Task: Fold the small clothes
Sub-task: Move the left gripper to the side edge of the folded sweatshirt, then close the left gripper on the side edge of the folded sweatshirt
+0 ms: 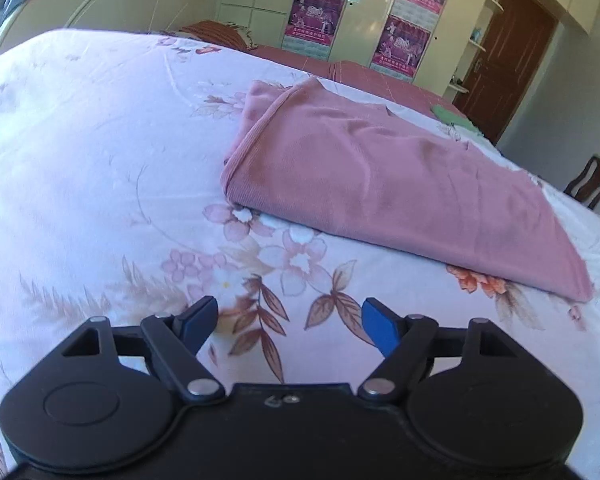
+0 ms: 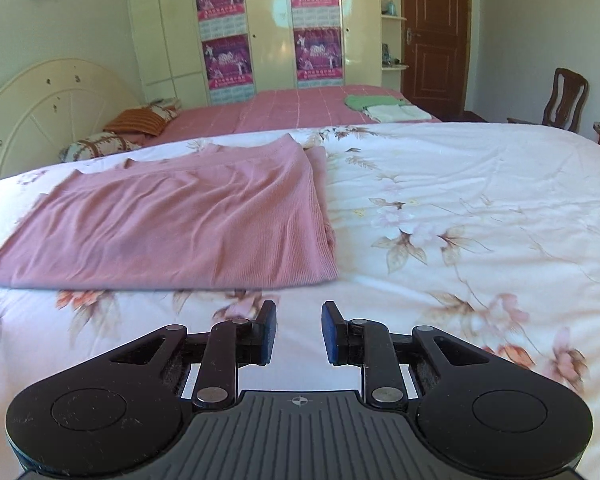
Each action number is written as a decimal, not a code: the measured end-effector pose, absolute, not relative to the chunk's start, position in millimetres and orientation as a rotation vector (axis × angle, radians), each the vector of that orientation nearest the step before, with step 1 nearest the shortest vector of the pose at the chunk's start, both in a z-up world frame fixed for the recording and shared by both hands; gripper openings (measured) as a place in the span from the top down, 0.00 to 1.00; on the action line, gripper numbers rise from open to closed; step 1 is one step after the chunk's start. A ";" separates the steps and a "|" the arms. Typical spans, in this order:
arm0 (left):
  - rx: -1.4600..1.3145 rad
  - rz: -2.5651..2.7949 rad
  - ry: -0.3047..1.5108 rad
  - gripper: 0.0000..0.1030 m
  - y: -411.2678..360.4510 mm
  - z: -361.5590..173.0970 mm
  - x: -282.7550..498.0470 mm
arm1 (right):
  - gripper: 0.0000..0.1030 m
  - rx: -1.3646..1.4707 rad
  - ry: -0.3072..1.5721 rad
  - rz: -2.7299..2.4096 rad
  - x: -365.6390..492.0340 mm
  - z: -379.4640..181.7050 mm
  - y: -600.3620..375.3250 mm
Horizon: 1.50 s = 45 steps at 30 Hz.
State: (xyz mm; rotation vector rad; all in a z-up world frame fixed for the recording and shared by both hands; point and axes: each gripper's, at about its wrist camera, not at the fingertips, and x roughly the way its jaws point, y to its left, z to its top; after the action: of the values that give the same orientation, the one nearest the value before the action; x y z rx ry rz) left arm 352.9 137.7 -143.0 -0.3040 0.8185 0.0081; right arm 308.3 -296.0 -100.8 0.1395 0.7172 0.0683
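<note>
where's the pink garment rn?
The pink garment lies folded flat on the floral bedsheet: ahead and left in the right wrist view, ahead and right in the left wrist view. Neither gripper touches it.

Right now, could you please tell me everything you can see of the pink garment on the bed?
The pink garment is a dusty-pink, finely ribbed knit, folded over into a rough rectangle of several layers. Its folded edge shows stacked layers, and the top is lightly wrinkled. It lies flat on the floral bedsheet, which alone touches it. Neither the left gripper nor the right gripper holds it; both stand open, short of its near edge.
</note>
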 end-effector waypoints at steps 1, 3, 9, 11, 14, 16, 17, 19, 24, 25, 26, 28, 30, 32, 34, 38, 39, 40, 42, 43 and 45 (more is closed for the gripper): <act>-0.378 0.001 0.811 0.26 141.3 -143.2 347.9 | 0.77 0.144 0.709 0.073 298.4 -98.2 -298.4; -0.548 -0.004 0.785 0.26 149.4 -145.9 340.9 | 0.77 0.165 0.706 0.082 285.1 -95.2 -301.2; -0.842 0.040 0.720 0.29 161.7 -161.5 354.0 | 0.77 0.207 0.701 0.128 271.4 -86.3 -289.7; -0.926 0.072 0.687 0.29 167.2 -172.7 366.8 | 0.77 0.203 0.699 0.145 277.9 -83.7 -282.6; -1.030 0.098 0.599 0.29 176.1 -182.8 384.7 | 0.77 0.202 0.696 0.154 297.2 -80.3 -270.9; -1.050 0.110 0.558 0.27 178.9 -186.3 397.0 | 0.77 0.220 0.702 0.166 313.8 -80.0 -262.1; -1.054 0.116 0.540 0.27 180.0 -187.8 404.3 | 0.77 0.219 0.703 0.175 325.7 -81.4 -255.6; -1.063 0.126 0.518 0.29 181.1 -188.8 414.8 | 0.77 0.223 0.715 0.183 347.7 -84.6 -241.2; -1.122 0.183 0.480 0.29 184.1 -187.8 429.6 | 0.77 0.273 0.739 0.200 401.6 -90.8 -208.7; -1.140 0.204 0.474 0.29 184.2 -187.5 432.4 | 0.77 0.271 0.740 0.208 409.7 -90.6 -201.9; -1.161 0.222 0.467 0.29 184.2 -187.4 435.5 | 0.77 0.265 0.739 0.215 416.6 -89.9 -195.5; -1.207 0.235 0.449 0.29 183.7 -189.3 440.0 | 0.77 0.260 0.735 0.230 425.7 -87.5 -185.0; -1.237 0.227 0.444 0.31 180.5 -191.4 437.7 | 0.77 0.252 0.731 0.246 431.8 -85.3 -177.2; -1.254 0.179 0.470 0.35 171.2 -195.5 426.9 | 0.77 0.240 0.727 0.255 435.8 -84.5 -172.0; -1.197 0.169 0.476 0.48 166.0 -198.8 423.1 | 0.77 0.243 0.729 0.261 440.2 -85.9 -169.5; -1.335 0.225 0.473 0.88 193.0 -224.5 447.7 | 0.77 0.225 0.751 0.269 451.2 -91.7 -162.6; -1.352 0.200 0.465 0.88 197.4 -227.4 457.0 | 0.77 0.219 0.752 0.275 453.6 -92.6 -160.4; -1.343 0.198 0.478 0.88 197.7 -226.2 463.5 | 0.77 0.216 0.752 0.283 455.9 -93.9 -157.9; -1.308 0.185 0.501 0.86 196.2 -220.7 472.0 | 0.77 0.207 0.759 0.303 460.6 -97.1 -152.3; -1.307 0.168 0.505 0.82 197.2 -219.8 472.7 | 0.77 0.199 0.762 0.317 463.5 -99.9 -148.2; -1.339 0.122 0.482 0.72 200.2 -219.9 466.2 | 0.77 0.183 0.773 0.341 470.9 -107.2 -138.6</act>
State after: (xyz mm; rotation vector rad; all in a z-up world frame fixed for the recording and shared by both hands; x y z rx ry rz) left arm 466.2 200.2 -219.9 -1.3385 0.4819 0.1224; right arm 470.9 -138.6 -107.2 0.1830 0.7727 0.3414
